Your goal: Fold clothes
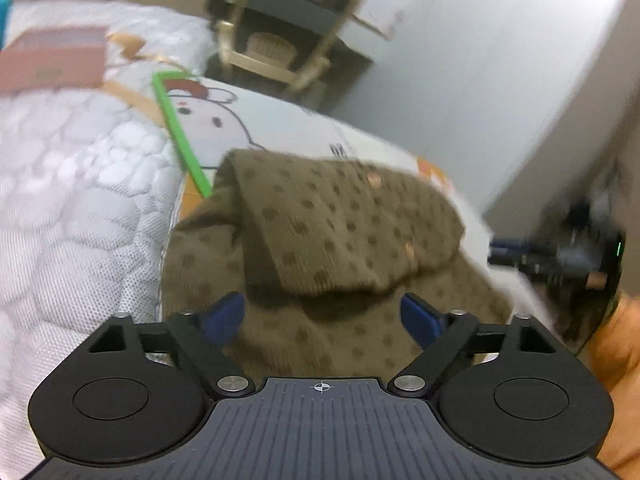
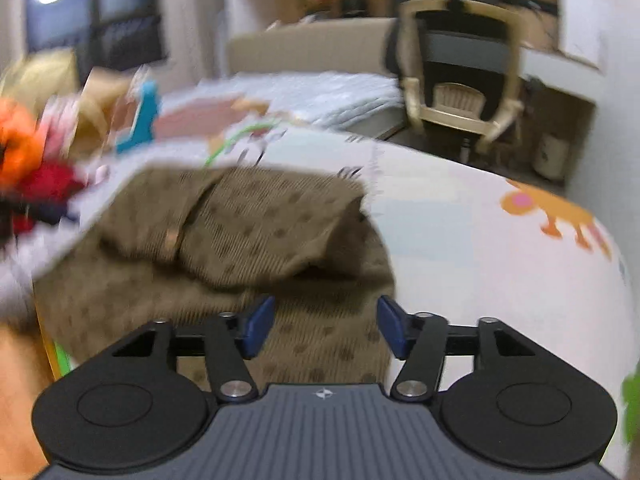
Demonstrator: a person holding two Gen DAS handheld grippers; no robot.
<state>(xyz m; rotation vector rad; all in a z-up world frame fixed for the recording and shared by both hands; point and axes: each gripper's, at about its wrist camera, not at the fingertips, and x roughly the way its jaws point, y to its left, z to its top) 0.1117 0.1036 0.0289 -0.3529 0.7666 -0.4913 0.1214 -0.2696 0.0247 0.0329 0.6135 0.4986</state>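
Though blurred, dotted olive garment point(image 1: 340, 224) folded.

My left gripper point(image 1: 322, 316) has its jaws spread wide, and nothing is between the two blue fingertips point(image 1: 224, 316). My right gripper point(image 2: 326, 326) is also parted, a little less wide, with empty space between its blue pads point(image 2: 258, 326). Both point forward and slightly down, and neither one grasps anything. From my left wrist camera I see my right gripper point(image 1: 560, 252) at the far right edge, blurred.
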